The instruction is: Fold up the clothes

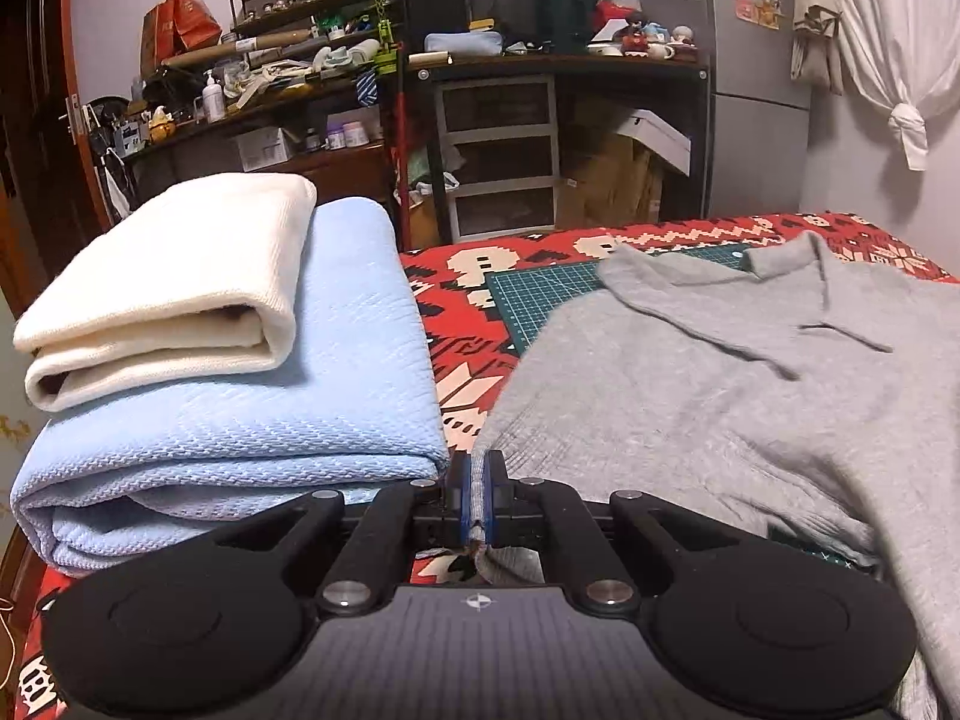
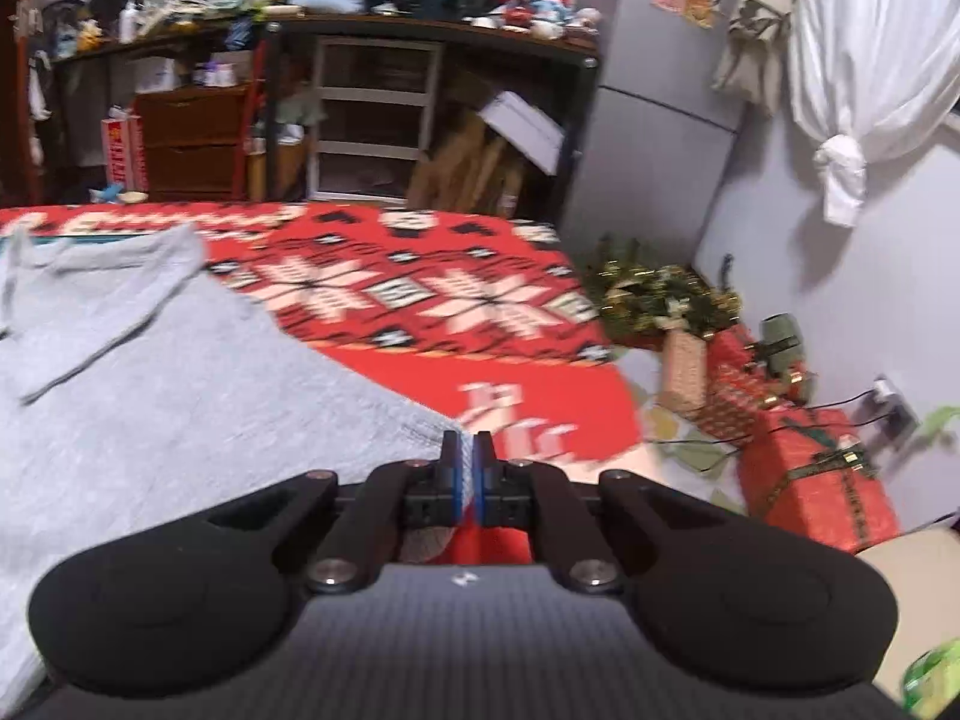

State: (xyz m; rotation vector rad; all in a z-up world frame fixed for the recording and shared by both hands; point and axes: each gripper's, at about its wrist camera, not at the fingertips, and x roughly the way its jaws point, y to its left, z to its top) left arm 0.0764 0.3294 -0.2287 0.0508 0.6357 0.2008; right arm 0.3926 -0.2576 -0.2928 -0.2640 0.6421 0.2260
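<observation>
**Both tools on the near hem of the grey shirt**

In the left wrist view, our left tool (image 1: 478, 489) has its fingers pressed together on the near left corner of the grey shirt (image 1: 708, 372); a strip of fabric runs between the blue pads. The shirt lies spread, collar away from us, on the red patterned cloth (image 1: 444, 276), over a green cutting mat (image 1: 540, 288). Just beside it sits a folded blue blanket (image 1: 240, 420) with a folded cream towel (image 1: 168, 300) on top. The thin pinch could slip if we pull unevenly.

In the right wrist view (it is blurred), our right tool (image 2: 466, 468) is almost shut at the near right corner of the shirt; fabric shows beneath it, but whether it is gripped we cannot tell. Both tools point forward, low and about level.
</observation>
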